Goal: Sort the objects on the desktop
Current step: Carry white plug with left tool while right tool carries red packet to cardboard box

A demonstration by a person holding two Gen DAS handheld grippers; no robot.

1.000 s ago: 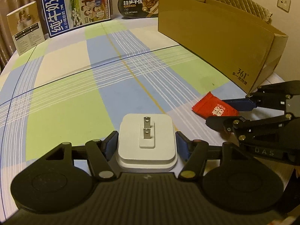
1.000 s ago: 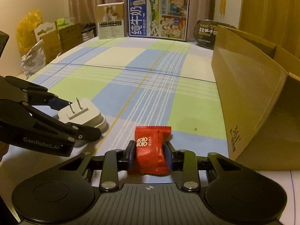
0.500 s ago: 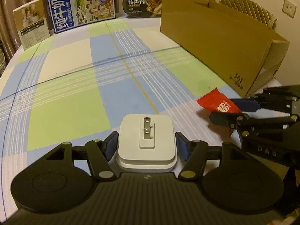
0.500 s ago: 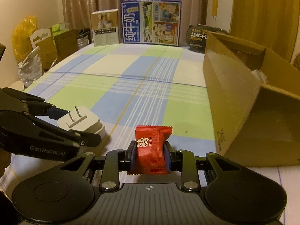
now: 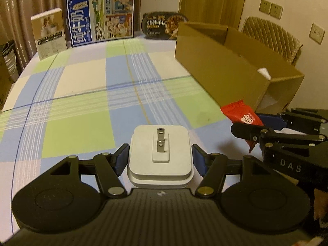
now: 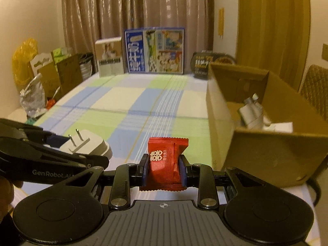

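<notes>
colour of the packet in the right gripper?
Red packet with white print, clearest in the right wrist view.

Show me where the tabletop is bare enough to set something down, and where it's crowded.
Bare: the checked cloth from the grippers to the far row, left of the cardboard box. Crowded: the far edge, with the milk carton, small box and meal tray; the cardboard box already holds items.

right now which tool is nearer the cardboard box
Right. The right tool, gripping the red candy packet, sits beside the cardboard box; the left tool, holding the white plug adapter, is farther off.
</notes>
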